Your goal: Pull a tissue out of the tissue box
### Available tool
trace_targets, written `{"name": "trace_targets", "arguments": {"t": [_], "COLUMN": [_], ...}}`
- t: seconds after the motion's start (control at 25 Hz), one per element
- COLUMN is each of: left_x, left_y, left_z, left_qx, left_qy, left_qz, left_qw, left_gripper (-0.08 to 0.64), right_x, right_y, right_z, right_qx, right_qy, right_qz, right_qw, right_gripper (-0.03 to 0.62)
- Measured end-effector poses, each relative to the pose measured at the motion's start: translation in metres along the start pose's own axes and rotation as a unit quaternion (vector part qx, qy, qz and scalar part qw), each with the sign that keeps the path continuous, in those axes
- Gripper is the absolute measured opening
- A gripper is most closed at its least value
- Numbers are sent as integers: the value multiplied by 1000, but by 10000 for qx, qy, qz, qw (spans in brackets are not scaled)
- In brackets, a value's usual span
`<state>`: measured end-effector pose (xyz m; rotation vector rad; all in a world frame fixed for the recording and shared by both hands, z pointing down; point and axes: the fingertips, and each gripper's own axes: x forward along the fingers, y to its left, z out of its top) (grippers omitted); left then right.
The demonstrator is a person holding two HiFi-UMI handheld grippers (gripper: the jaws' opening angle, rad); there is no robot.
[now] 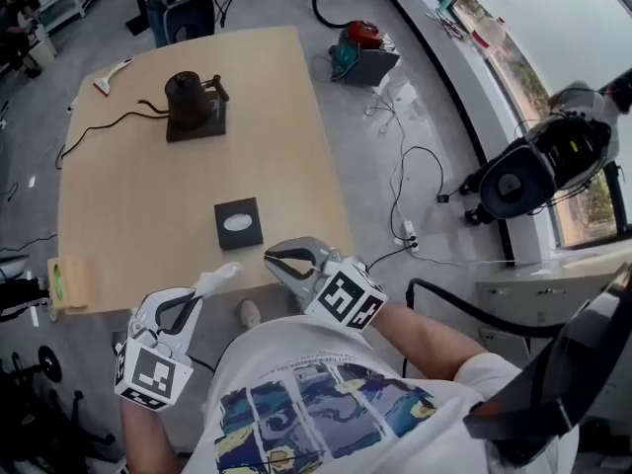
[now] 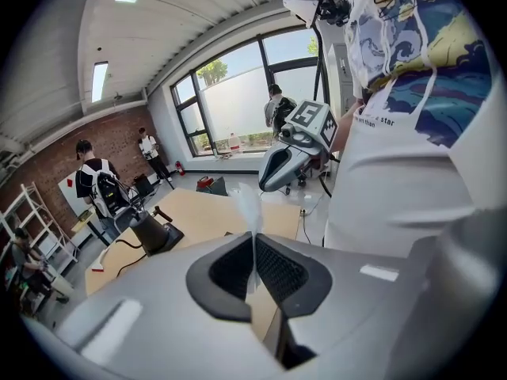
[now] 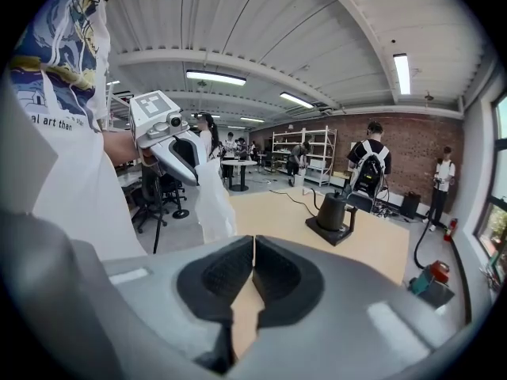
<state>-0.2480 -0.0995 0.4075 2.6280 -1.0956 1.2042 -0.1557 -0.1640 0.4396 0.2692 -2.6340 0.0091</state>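
The black tissue box (image 1: 239,223), with a white oval slot on top, lies flat near the front of the wooden table (image 1: 148,196). My left gripper (image 1: 202,290) hovers just off the table's front edge, shut on a white tissue (image 1: 221,274) that sticks out past its tips. In the left gripper view the tissue (image 2: 248,209) rises as a thin strip from the closed jaws (image 2: 253,248). To the right of it, the right gripper (image 1: 270,257) is shut with nothing in it; its own view (image 3: 253,253) shows the pads touching. The left gripper (image 3: 173,145) and hanging tissue (image 3: 212,200) show there too.
A black kettle on a dark base (image 1: 192,103) stands at the table's far side, its cable trailing left. A white tool (image 1: 112,75) lies at the far left corner and a wooden block (image 1: 69,282) at the near left edge. Several people stand in the room behind.
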Motion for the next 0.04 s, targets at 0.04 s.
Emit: {"name": "trace_targets", "arguments": {"t": [0.04], "left_x": [-1], "left_y": [-2], "left_z": [0], "left_qx": [6], "left_qy": [31], "left_qz": [6], "left_qw": [10000], "left_gripper": [9], "right_x": [0], "right_y": [2], "right_z": [-1], "right_qx": [-12], "right_qy": [14], "right_qz": [19], "right_qw": [10000], "right_gripper": [9]}}
